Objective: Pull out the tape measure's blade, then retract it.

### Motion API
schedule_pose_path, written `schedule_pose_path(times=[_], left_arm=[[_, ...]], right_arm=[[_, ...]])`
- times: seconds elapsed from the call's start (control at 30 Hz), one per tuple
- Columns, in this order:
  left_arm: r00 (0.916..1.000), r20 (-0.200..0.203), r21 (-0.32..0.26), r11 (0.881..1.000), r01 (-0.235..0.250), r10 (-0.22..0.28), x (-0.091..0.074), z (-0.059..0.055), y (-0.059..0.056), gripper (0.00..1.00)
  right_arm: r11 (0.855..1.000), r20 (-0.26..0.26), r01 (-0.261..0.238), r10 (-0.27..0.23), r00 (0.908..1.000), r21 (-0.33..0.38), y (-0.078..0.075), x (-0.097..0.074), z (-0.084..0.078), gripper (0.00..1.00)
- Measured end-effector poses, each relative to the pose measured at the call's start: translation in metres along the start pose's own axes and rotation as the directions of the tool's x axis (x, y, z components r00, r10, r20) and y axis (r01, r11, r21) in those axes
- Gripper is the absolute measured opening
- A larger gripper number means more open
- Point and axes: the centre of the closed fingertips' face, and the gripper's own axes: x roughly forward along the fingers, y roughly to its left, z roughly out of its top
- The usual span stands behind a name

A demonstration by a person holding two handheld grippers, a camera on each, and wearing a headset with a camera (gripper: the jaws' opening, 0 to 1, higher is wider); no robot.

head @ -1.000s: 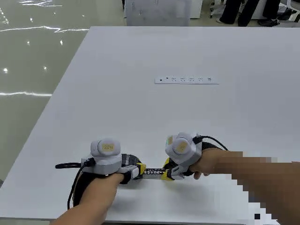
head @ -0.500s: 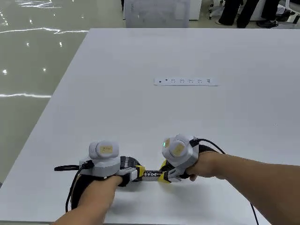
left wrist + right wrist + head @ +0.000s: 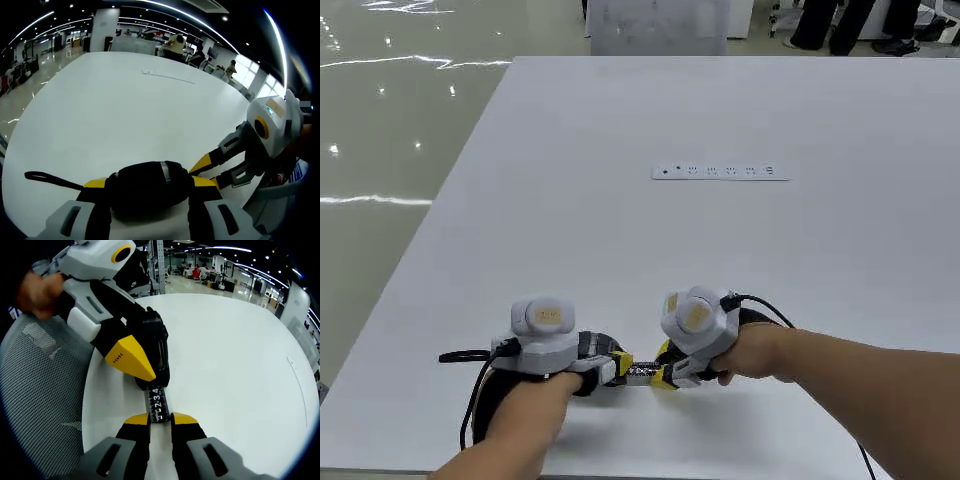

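Two tools work well nearer than the power strip [image 3: 720,172] on the desk [image 3: 620,220]: left tool [image 3: 150,182] clamps the tape measure [image 3: 152,347], right tool [image 3: 160,418] pinches its blade [image 3: 157,405], whose exposed span is shorter than a second ago, so retraction looks nearly done.

In the head view, most of the tape measure case [image 3: 598,346] is covered by the left gripper [image 3: 611,363] clamped around it. Just beside the case, a short run of blade [image 3: 157,405] is exposed. Its end is hidden between the closed yellow fingertips of the right gripper [image 3: 160,418]. Far beyond the case, the sockets of the power strip [image 3: 720,172] are too small to be told. The standing people [image 3: 840,25] there are cut off by the top edge.
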Motion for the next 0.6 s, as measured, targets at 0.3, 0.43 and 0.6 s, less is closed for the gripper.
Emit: schedule_pose_path(times=[0.3, 0.43, 0.6], left_arm=[[1.0, 0.0, 0.001, 1.0, -0.001, 0.001, 0.0, 0.0, 0.0, 0.58], [1.0, 0.001, 0.001, 1.0, 0.0, 0.0, -0.001, 0.0, 0.0, 0.58], [1.0, 0.003, -0.003, 1.0, 0.0, 0.0, -0.001, 0.0, 0.0, 0.58]], right_arm=[[1.0, 0.006, -0.012, 0.013, 0.9999, -0.024, 0.002, 0.007, 0.009, 0.14], [1.0, 0.007, -0.017, 0.017, 0.9998, -0.018, 0.003, 0.01, 0.015, 0.14], [0.999, 0.006, -0.019, 0.02, 0.9998, -0.03, 0.004, 0.014, 0.02, 0.14]])
